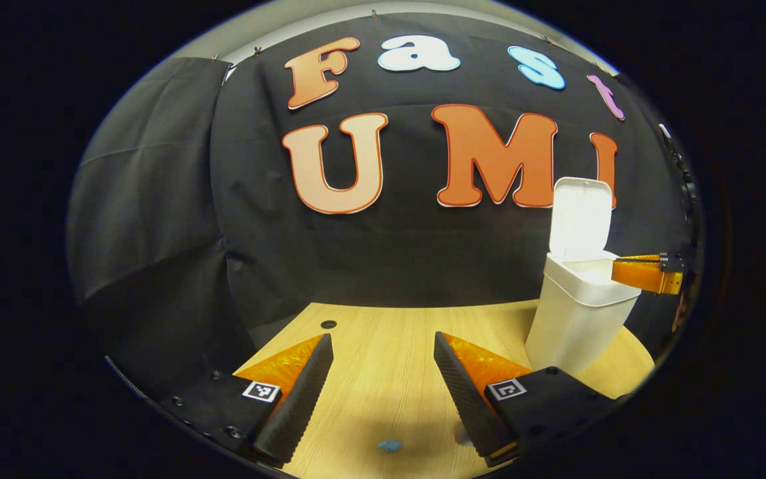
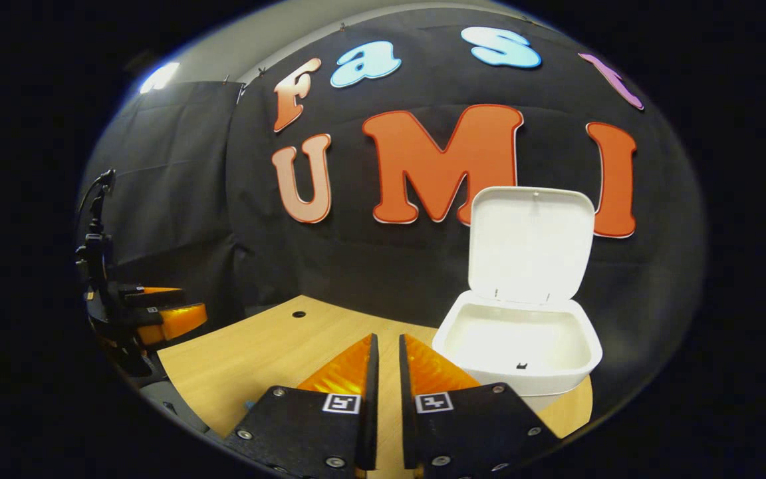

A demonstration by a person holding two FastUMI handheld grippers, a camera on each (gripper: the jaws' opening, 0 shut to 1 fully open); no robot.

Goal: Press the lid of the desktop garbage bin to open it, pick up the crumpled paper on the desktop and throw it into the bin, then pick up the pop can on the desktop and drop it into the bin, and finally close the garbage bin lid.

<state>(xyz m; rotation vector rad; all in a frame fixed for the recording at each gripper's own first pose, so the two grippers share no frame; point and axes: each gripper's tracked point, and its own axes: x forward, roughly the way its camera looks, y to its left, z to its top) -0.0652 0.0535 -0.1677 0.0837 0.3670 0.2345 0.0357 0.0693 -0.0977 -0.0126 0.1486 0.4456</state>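
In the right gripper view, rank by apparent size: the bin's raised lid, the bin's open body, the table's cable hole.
1. Raised lid
2. Bin body, nearly the same; partly hidden behind the right tool
3. Cable hole, tiny and farther off

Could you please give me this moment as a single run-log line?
bin: on desk, lid up | left gripper: open, empty, low over desk | right gripper: nearly shut, empty, beside bin

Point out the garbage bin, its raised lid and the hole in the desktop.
garbage bin (image 2: 576, 346), right gripper view: on its white rim at the right.
lid (image 2: 529, 246), right gripper view: middle of the upright lid's inner face.
hole (image 1: 328, 324), left gripper view: the dark round opening in the wood.
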